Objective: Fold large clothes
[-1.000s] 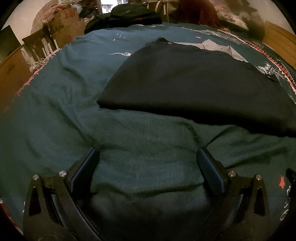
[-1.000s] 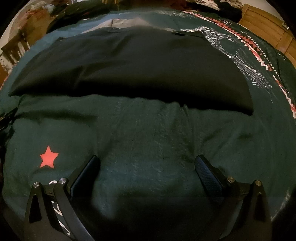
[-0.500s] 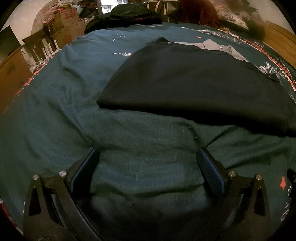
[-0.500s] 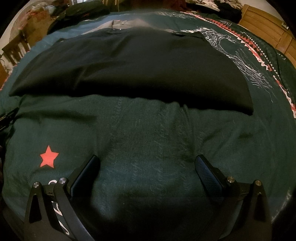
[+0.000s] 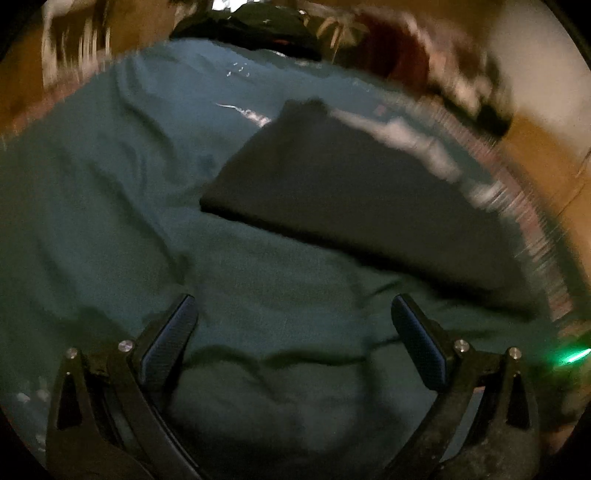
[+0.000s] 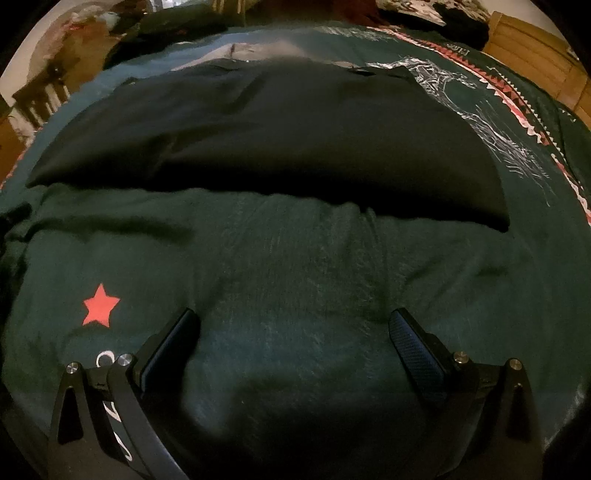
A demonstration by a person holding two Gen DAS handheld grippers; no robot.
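A large black garment (image 5: 354, 206) lies folded flat on a dark green cloth (image 5: 110, 206) that covers the bed. It also shows in the right wrist view (image 6: 280, 133), wide across the middle. My left gripper (image 5: 293, 314) is open and empty, over the green cloth just short of the garment's near edge. My right gripper (image 6: 293, 325) is open and empty, over the green cloth (image 6: 295, 266) in front of the garment. A red star print (image 6: 100, 305) lies left of the right gripper.
A grey cloth (image 6: 266, 51) peeks out behind the garment. A red and white patterned border (image 6: 517, 99) runs along the bed's right side. Wooden furniture (image 6: 532, 48) stands at the right. Dark bags (image 5: 255, 22) and clutter lie beyond the bed's far end.
The left wrist view has swung and blurred, and the garment now sits further right and tilted. The right gripper has hardly moved. Both grippers stay open.
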